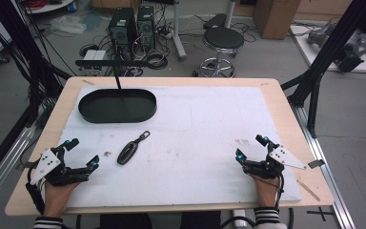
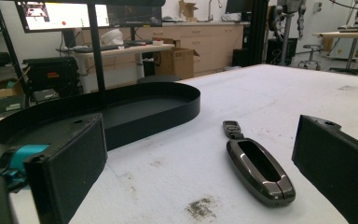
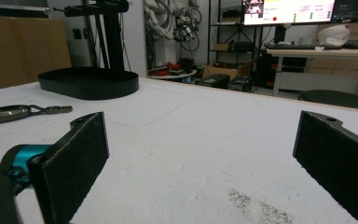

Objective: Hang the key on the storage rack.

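A dark car key fob (image 1: 128,152) with a metal clip lies on the white mat, left of centre. In the left gripper view the key fob (image 2: 259,169) sits just ahead, between the jaws and nearer the right one. My left gripper (image 1: 82,153) rests open at the mat's front left, to the left of the fob. My right gripper (image 1: 251,148) rests open at the front right, with nothing between its jaws. The fob (image 3: 9,114) shows far left in the right gripper view. A black oval tray (image 1: 117,106) stands empty at the back left.
The white mat (image 1: 200,124) covers most of the wooden table (image 1: 286,100). A thin black post (image 1: 119,81) rises at the tray. A small dirt smudge (image 1: 107,153) marks the mat beside the fob. A stool (image 1: 223,40) and computer towers (image 1: 132,26) stand beyond the far edge.
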The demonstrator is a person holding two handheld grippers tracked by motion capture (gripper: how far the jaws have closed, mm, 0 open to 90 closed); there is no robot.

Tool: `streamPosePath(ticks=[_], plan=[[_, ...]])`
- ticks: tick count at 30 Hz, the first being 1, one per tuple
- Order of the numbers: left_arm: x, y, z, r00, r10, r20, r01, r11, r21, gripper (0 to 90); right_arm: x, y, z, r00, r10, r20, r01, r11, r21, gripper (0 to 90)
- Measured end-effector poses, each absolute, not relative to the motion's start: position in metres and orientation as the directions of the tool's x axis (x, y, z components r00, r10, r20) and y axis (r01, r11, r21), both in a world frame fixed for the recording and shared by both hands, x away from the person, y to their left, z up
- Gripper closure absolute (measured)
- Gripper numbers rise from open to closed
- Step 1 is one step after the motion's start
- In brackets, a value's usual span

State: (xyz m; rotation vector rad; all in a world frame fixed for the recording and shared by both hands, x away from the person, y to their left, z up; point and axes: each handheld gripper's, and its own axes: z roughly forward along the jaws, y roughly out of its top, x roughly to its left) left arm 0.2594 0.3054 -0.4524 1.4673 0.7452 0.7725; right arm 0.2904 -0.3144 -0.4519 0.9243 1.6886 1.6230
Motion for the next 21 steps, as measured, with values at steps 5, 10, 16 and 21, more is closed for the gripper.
streamPosePath(ticks=[5,10,16,21], plan=[[0.2593,0.3052,-0.4524,0.565,0.825,0.030,-0.001,-0.036,0.999,3.6,0.2910,-0.3152,-0.4520,-0.567,0.823,0.036,0.066,0.001,0.998,2.2],[0.2604,0.3057,-0.4520,0.553,0.833,0.016,0.015,-0.029,0.999,3.6,0.2896,-0.3142,-0.4521,-0.568,0.822,0.038,0.063,-0.002,0.998,2.2],[0.2614,0.3069,-0.4519,0.556,0.831,-0.002,0.024,-0.014,1.000,3.6,0.2904,-0.3146,-0.4521,-0.567,0.823,0.037,0.063,-0.001,0.998,2.2],[0.2633,0.3073,-0.4503,0.522,0.853,0.003,0.046,-0.032,0.998,3.6,0.2904,-0.3148,-0.4521,-0.568,0.822,0.039,0.065,-0.002,0.998,2.2]])
